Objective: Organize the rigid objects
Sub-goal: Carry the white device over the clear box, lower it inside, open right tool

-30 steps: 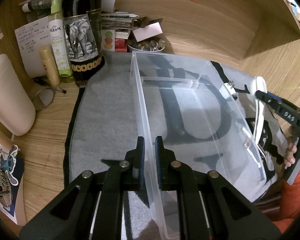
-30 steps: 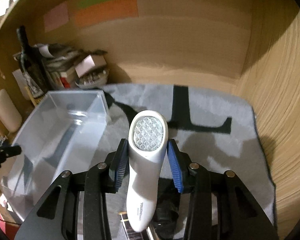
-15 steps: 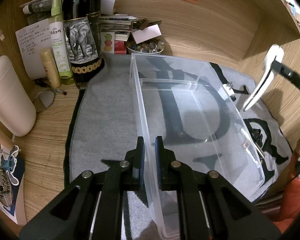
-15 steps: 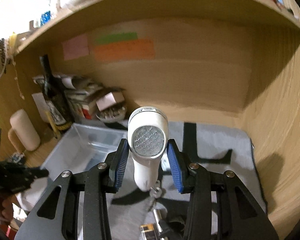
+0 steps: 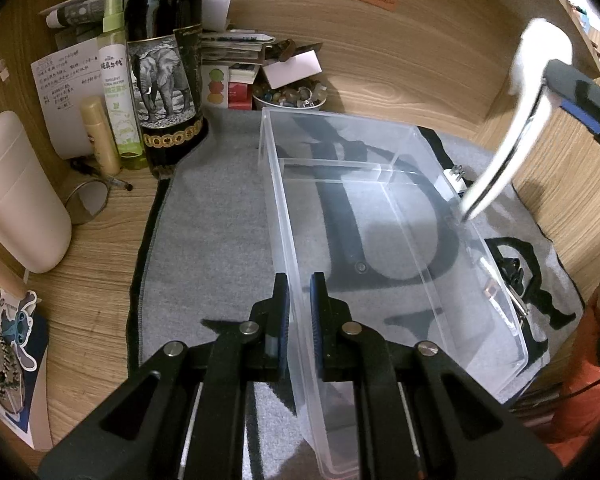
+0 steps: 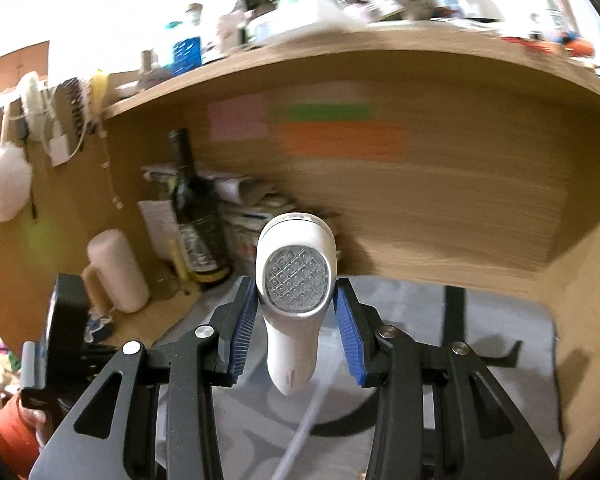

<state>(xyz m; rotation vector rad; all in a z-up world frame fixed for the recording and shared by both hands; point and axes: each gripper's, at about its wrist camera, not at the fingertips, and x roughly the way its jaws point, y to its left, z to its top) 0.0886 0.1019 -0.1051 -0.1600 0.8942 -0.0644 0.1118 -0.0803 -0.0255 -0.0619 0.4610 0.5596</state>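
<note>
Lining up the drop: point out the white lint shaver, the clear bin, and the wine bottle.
white lint shaver (image 6: 298,284): right wrist view, on its mesh head.
clear bin (image 5: 384,248): left wrist view, on its bare floor.
wine bottle (image 5: 162,80): left wrist view, on the elephant label.

Your clear bin (image 5: 380,216) on a grey mat (image 5: 212,216) with black lettering, a white shaver (image 6: 296,300) with silver diamond-pattern mesh, left of the bin a dark bottle (image 5: 164,60) with a grey elephant label, blue pads (image 6: 242,332), wood-grain surface (image 5: 88,280)
</note>
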